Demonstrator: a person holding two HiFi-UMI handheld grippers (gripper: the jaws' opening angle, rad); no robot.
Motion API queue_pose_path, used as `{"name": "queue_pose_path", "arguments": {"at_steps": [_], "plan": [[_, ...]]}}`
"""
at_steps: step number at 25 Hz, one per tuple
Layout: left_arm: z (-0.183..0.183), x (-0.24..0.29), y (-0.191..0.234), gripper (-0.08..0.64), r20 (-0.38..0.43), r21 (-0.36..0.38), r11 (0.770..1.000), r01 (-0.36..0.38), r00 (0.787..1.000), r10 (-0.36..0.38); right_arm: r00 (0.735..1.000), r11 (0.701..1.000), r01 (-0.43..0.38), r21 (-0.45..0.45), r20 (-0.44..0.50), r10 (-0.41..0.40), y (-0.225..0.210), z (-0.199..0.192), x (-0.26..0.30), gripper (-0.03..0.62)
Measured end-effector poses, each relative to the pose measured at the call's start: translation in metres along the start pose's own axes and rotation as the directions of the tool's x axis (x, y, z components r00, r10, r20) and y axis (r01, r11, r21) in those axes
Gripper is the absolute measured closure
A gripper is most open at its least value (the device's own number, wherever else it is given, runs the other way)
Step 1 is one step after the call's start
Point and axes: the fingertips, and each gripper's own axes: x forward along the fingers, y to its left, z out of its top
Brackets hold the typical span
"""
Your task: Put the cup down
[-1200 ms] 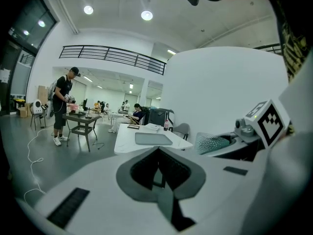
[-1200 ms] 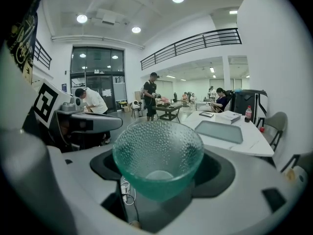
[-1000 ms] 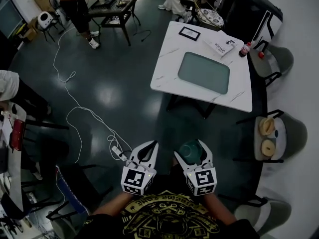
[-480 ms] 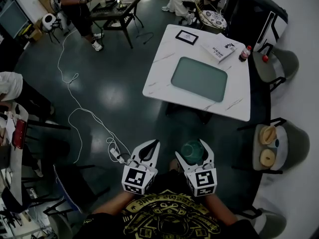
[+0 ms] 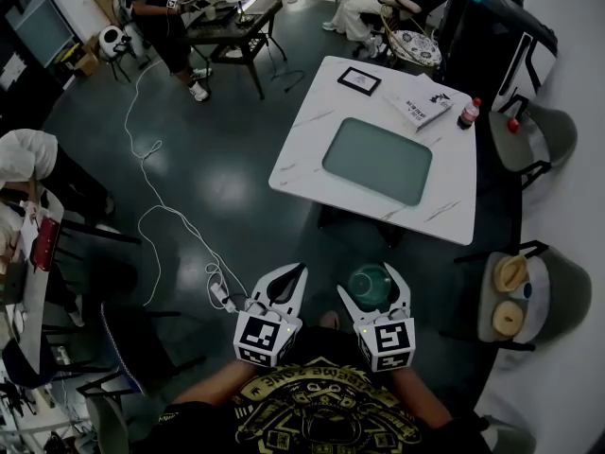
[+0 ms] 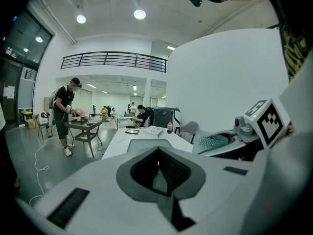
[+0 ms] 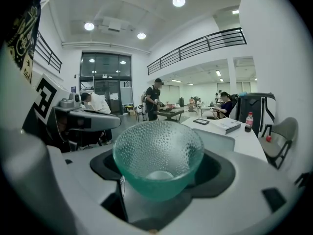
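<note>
A green dimpled glass cup (image 5: 370, 284) sits upright between the jaws of my right gripper (image 5: 371, 289), which is shut on it, held over the dark floor short of the white marble table (image 5: 307, 135). In the right gripper view the cup (image 7: 157, 153) fills the middle, clamped by the right gripper (image 7: 159, 185). My left gripper (image 5: 282, 289) hangs beside it on the left, shut with nothing in it; in its own view the left gripper (image 6: 157, 173) has its pads together. The cup (image 6: 213, 142) also shows there at the right.
The table carries a grey-green tray (image 5: 378, 162), a book (image 5: 422, 101), a framed card (image 5: 359, 80) and a red-capped bottle (image 5: 467, 114). Chairs (image 5: 529, 296) stand along the right. A white cable (image 5: 165, 220) trails over the floor. People stand at a dark desk (image 5: 227, 17).
The table sits slightly closer and more centred in the head view. Both grippers keep their pose, and the cup stays clamped in the right one.
</note>
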Motion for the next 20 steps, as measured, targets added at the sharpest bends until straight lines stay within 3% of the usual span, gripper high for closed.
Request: {"name": "queue_pose_path", "arguments": {"at_steps": [20], "plan": [[0.004, 0.088, -0.020, 0.549, -0.036, 0.031, 0.988, 0.150, 0.988, -0.149, 0.992, 0.991, 0.124, 0.045, -0.018, -0.123, -0.061, -0.006, 0.014, 0.201]]}}
